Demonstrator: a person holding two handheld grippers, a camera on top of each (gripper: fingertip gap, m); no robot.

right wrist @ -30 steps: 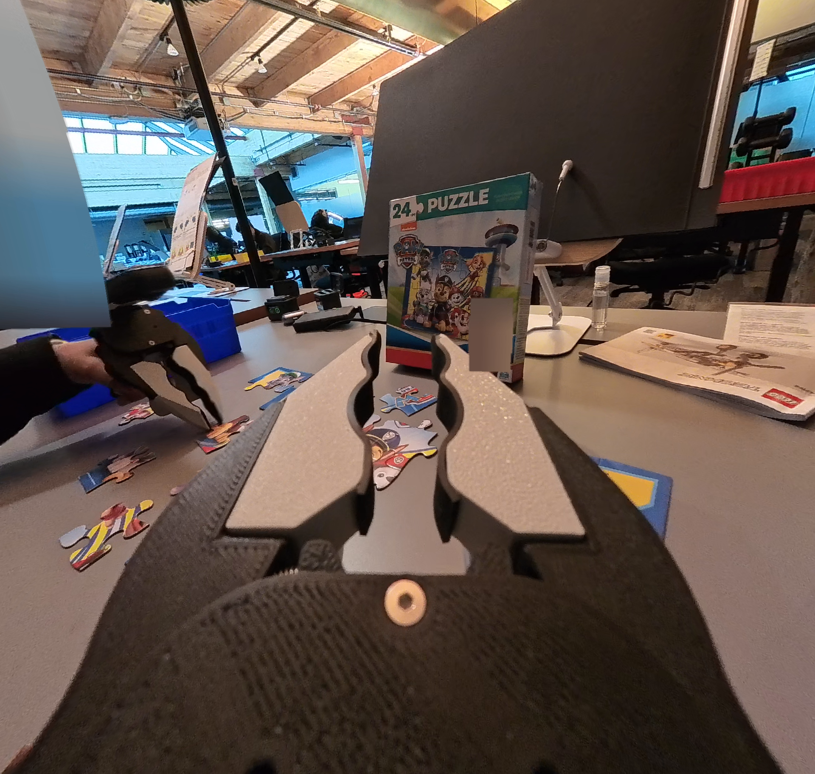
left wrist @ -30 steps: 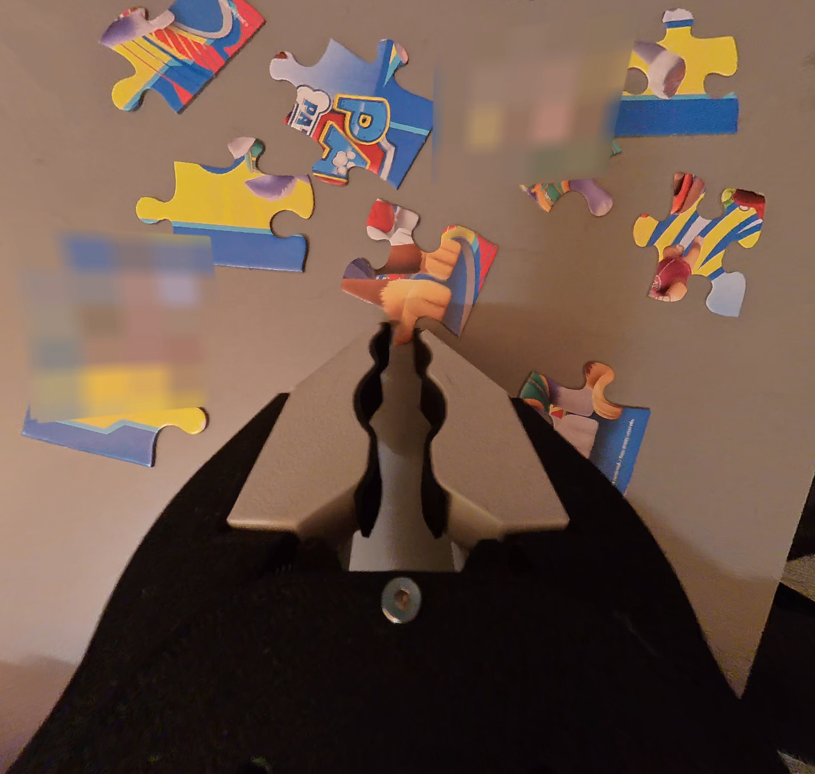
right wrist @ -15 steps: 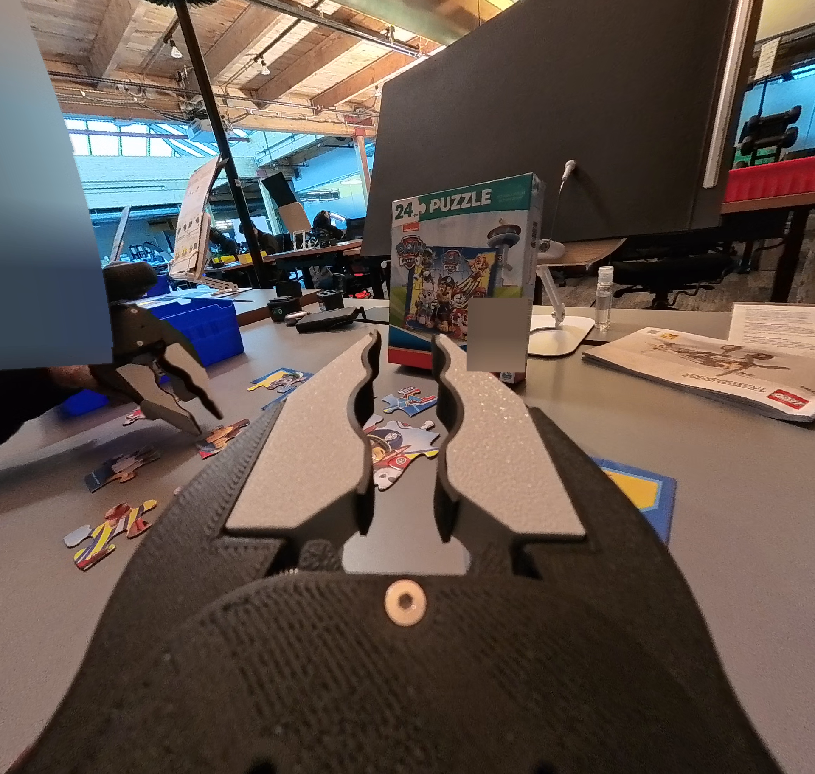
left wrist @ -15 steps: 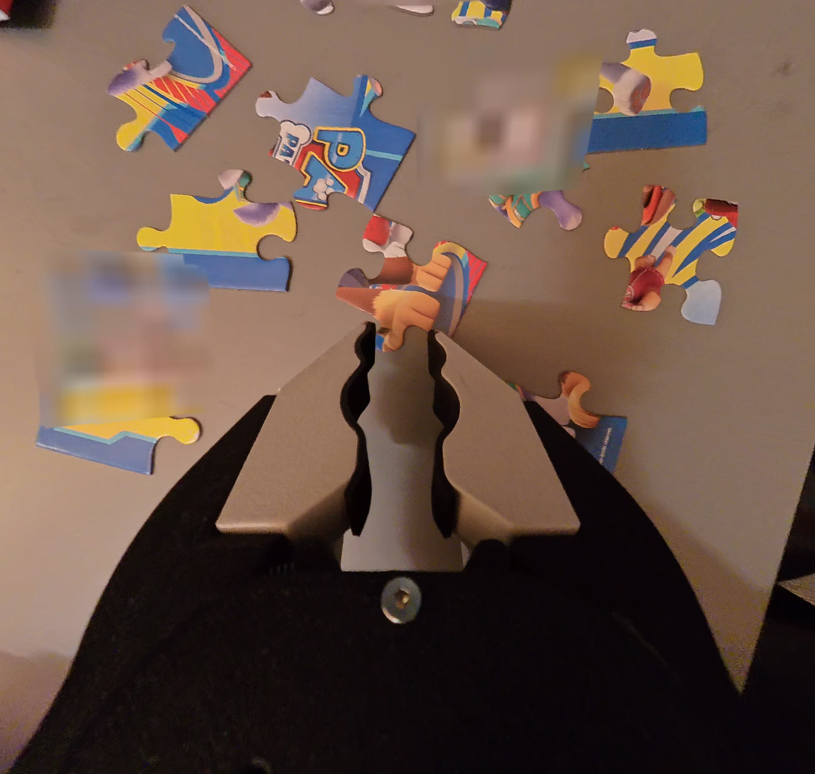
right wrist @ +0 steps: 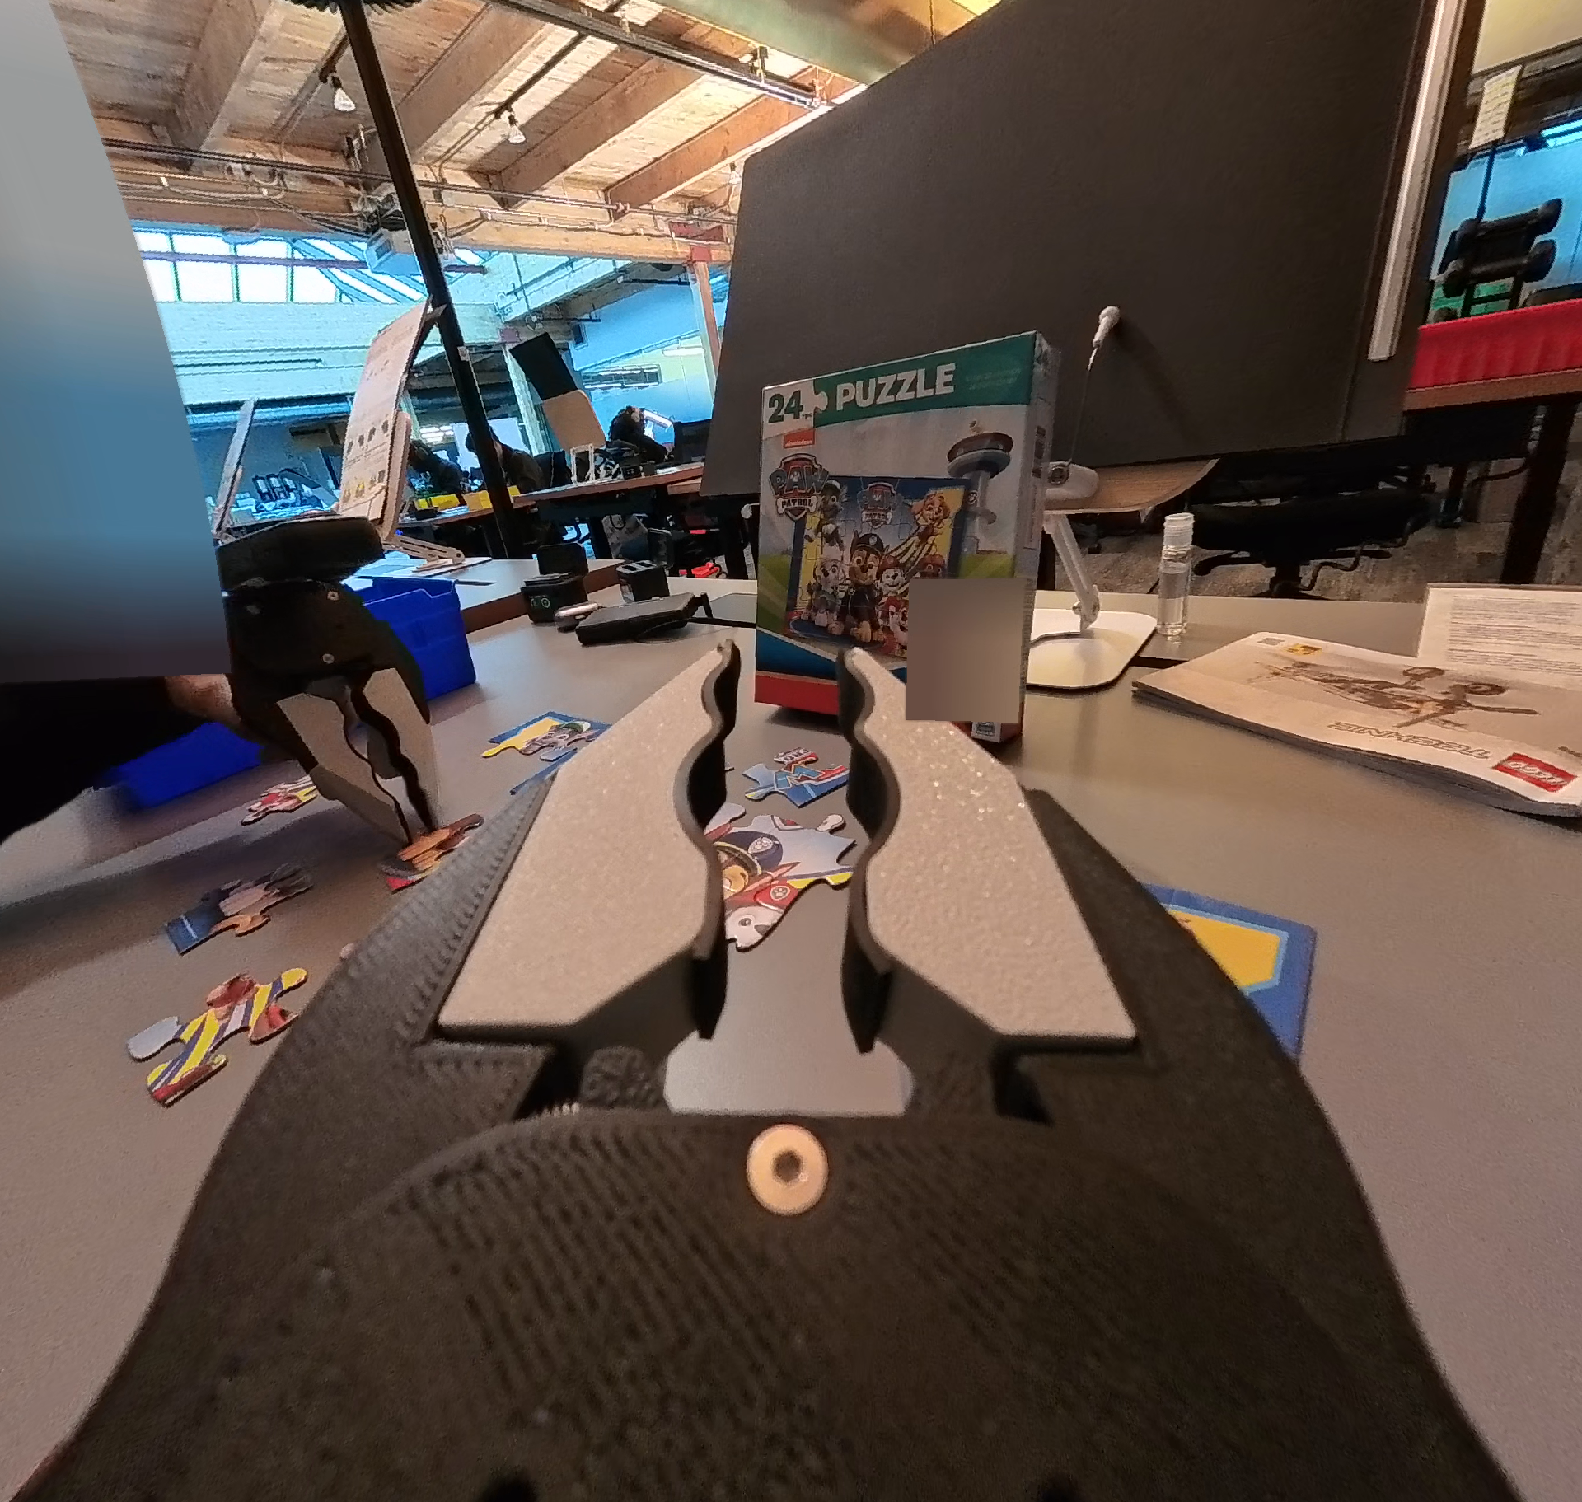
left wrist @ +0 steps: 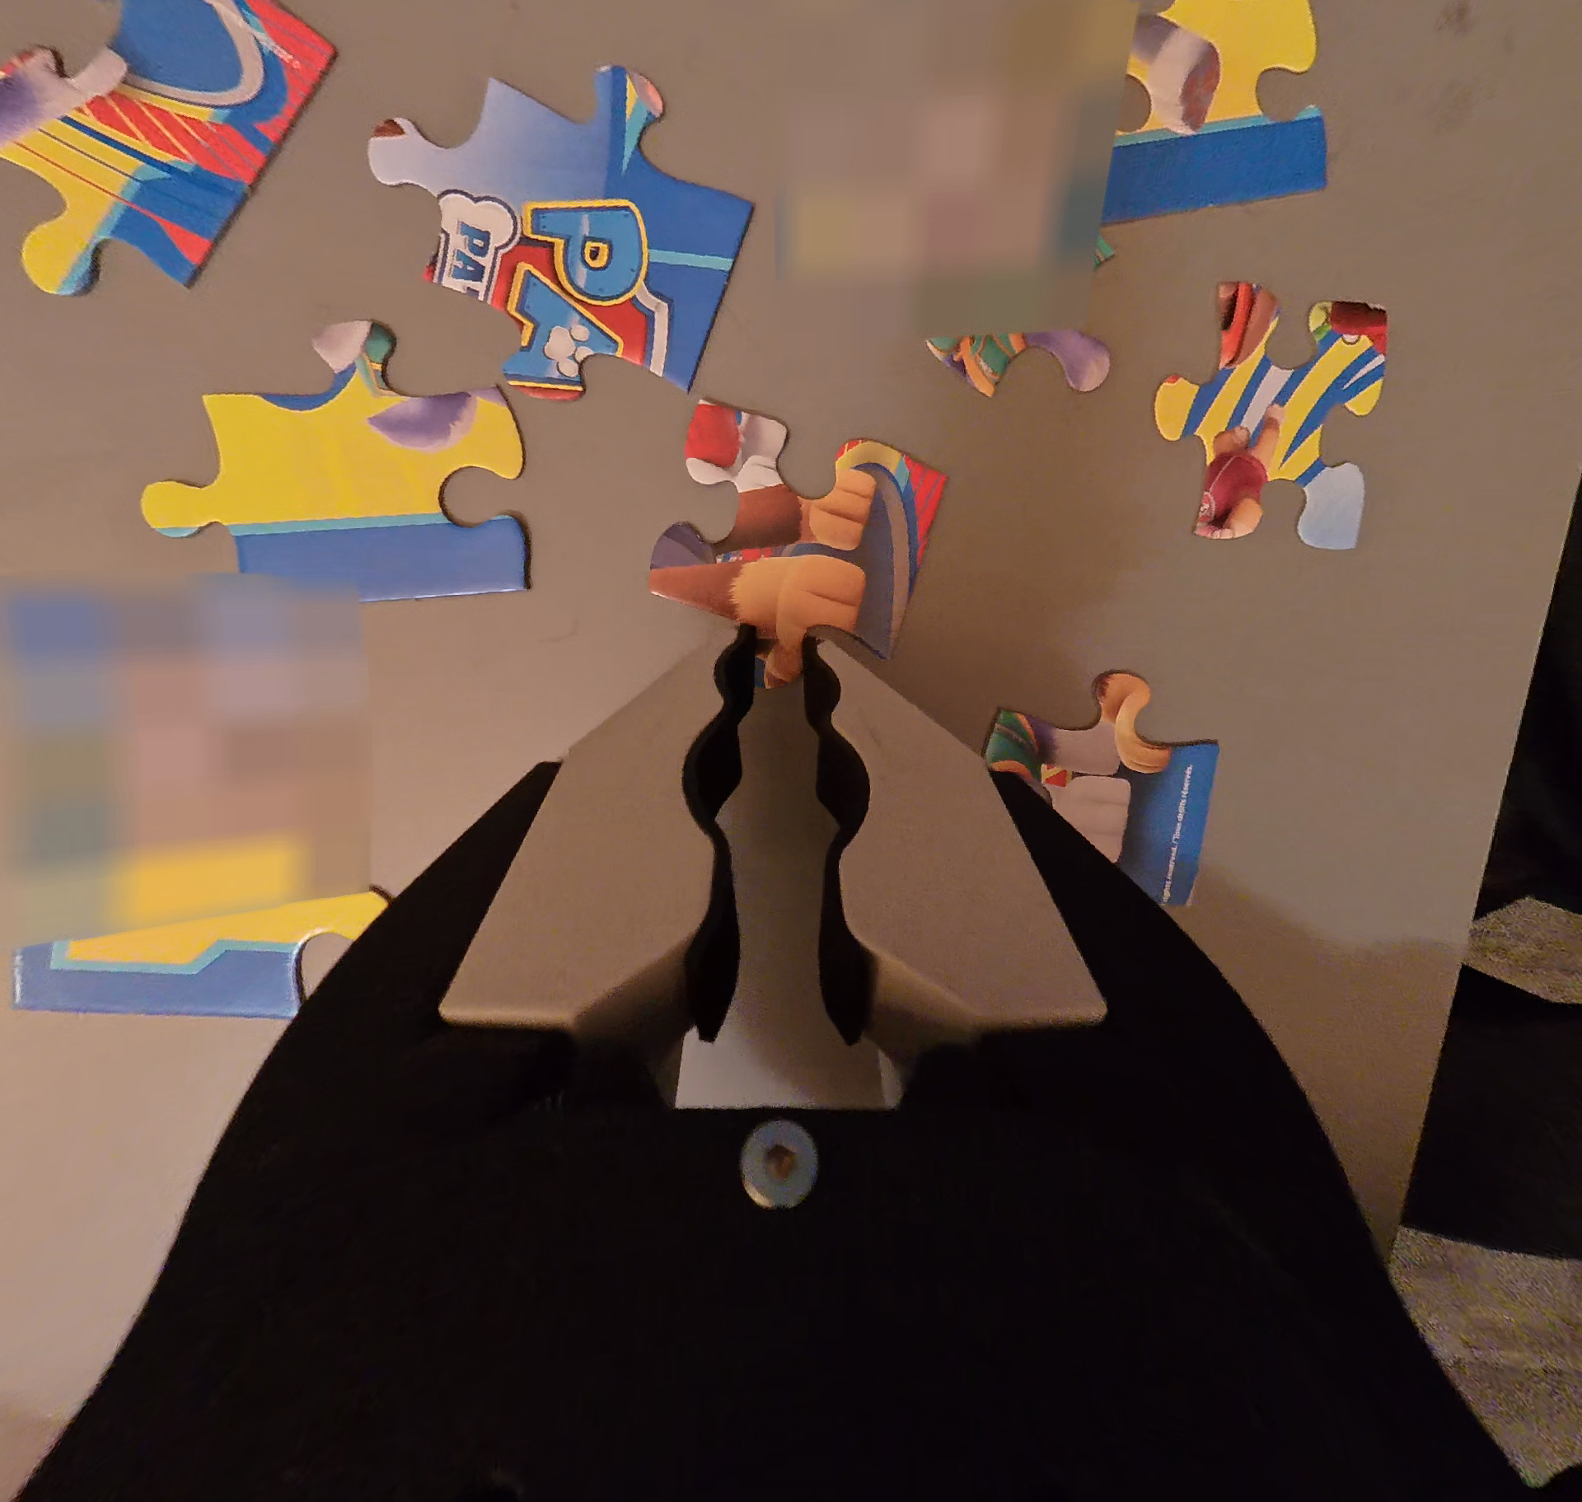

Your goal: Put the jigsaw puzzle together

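Left wrist view, gripper: the left gripper [left wrist: 777,656] pointed down at the grey table [left wrist: 1198,622], its fingers [left wrist: 736,673] drawn close and pinching the near tab of a puzzle piece with an orange paw [left wrist: 805,545].
Left wrist view, grip: only that small tab sat between the tips; the rest of the piece lay out beyond them, probably so its picture stayed visible.
Left wrist view, around it: a yellow-and-blue edge piece [left wrist: 342,476] lay to the left, a blue logo piece [left wrist: 573,237] beyond, a striped piece [left wrist: 1267,416] far right and a blue-bordered piece [left wrist: 1113,785] near right.
Left wrist view, hard to read: mosaic patches covered two pieces, and the gripper's black body hid the near table.

Right wrist view, gripper: the right gripper [right wrist: 788,673] was held low over the table, jaws spread with nothing between them.
Right wrist view, below: a piece showing cartoon pups [right wrist: 779,870] lay on the table beyond the gap, untouched.
Right wrist view, far side: the puzzle box [right wrist: 899,519] stood upright, likely as a reference picture; a booklet [right wrist: 1370,716] lay to the right and a blue bin [right wrist: 411,631] to the left.
Right wrist view, other gripper: the left gripper [right wrist: 411,827] tipped down onto its piece [right wrist: 437,845].
Right wrist view, hard to read: a grey patch masked the box's corner, and a blurred band cut off the left.
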